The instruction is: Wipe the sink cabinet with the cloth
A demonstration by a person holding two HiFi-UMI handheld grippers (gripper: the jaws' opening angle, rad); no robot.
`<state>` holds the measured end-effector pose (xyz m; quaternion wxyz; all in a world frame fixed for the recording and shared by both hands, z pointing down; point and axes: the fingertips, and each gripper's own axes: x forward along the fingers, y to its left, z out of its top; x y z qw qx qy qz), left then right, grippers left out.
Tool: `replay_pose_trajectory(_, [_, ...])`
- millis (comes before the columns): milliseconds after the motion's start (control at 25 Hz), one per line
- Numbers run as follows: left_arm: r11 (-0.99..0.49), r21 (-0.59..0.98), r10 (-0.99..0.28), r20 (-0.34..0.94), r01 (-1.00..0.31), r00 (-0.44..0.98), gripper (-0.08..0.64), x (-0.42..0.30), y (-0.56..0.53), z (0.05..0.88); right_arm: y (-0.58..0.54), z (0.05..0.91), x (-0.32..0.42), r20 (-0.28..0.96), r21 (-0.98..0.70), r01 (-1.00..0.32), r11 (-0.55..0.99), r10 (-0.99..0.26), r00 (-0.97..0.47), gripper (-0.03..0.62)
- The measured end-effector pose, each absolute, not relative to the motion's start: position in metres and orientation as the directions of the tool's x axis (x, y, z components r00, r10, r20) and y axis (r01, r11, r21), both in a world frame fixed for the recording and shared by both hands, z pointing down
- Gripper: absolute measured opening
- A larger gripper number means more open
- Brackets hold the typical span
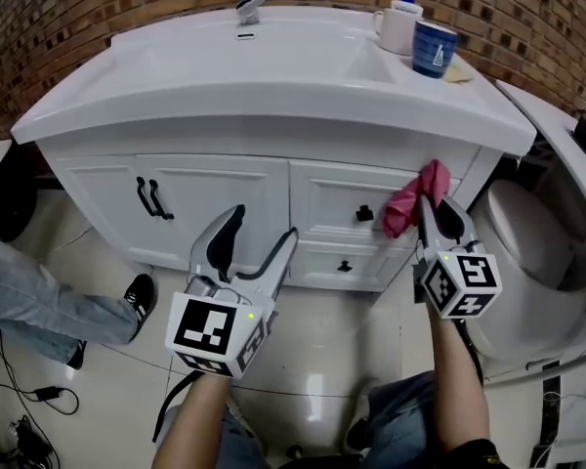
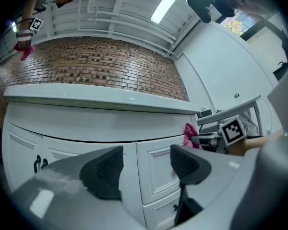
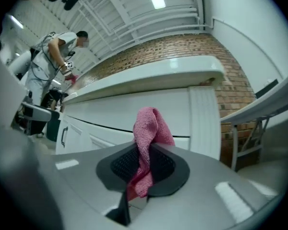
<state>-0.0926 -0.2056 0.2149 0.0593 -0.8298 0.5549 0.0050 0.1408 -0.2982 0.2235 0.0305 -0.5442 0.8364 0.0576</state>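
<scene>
The white sink cabinet [image 1: 225, 198] stands under a white basin top, with doors at left and drawers at right. A pink cloth [image 1: 410, 199] is pinched in my right gripper [image 1: 432, 206], which is shut on it and holds it against the upper right drawer front, just below the counter's lip. In the right gripper view the cloth [image 3: 149, 143] sticks up from between the jaws. My left gripper [image 1: 259, 234] hangs open in front of the cabinet's middle, apart from it, with nothing between its fingers [image 2: 105, 169].
A blue mug [image 1: 434, 47], a white cup and a soap pump stand on the counter's right end; a faucet [image 1: 253, 4] is at the back. A toilet [image 1: 537, 252] is close on the right. A person's leg and shoe [image 1: 137, 296] are at left; cables lie on the floor.
</scene>
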Motion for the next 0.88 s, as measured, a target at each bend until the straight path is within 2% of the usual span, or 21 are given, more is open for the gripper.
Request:
replay_pose_trajectory(120, [-0.367, -0.097, -0.926, -0.06, -0.925, 0.374, 0.307, -0.097, -0.207, 0.217, -0.299, 0.221, 0.173, -0.131, 0.005, -0.929, 0.369, -0.921, -0.367, 0.046])
replay_pose_trajectory(240, [-0.345, -0.089, -0.934, -0.066, -0.934, 0.351, 0.307, -0.104, -0.207, 0.214, -0.3, 0.222, 0.191, -0.119, 0.012, -0.964, 0.267, -0.956, -0.267, 0.046])
replay_pose_trajectory(360, [-0.335, -0.078, -0.938, -0.072, -0.939, 0.34, 0.307, -0.109, -0.203, 0.213, -0.297, 0.219, 0.189, -0.137, -0.1, -0.964, 0.247, -0.963, -0.232, 0.044])
replay_pose_trajectory(520, [-0.32, -0.084, -0.942, -0.075, -0.944, 0.326, 0.307, -0.119, -0.198, 0.211, -0.286, 0.212, 0.11, -0.175, -0.096, -0.89, 0.445, -0.888, -0.425, 0.044])
replay_pose_trajectory(640, [-0.305, -0.073, -0.948, -0.077, -0.95, 0.31, 0.307, -0.129, -0.198, 0.211, -0.279, 0.222, 0.031, -0.144, -0.076, -0.787, 0.612, -0.788, -0.599, 0.044])
replay_pose_trajectory(880, [-0.286, -0.091, -0.956, -0.049, -0.954, 0.291, 0.307, -0.147, -0.194, 0.219, -0.272, 0.255, -0.07, -0.045, -0.08, -0.666, 0.742, -0.67, -0.741, 0.046])
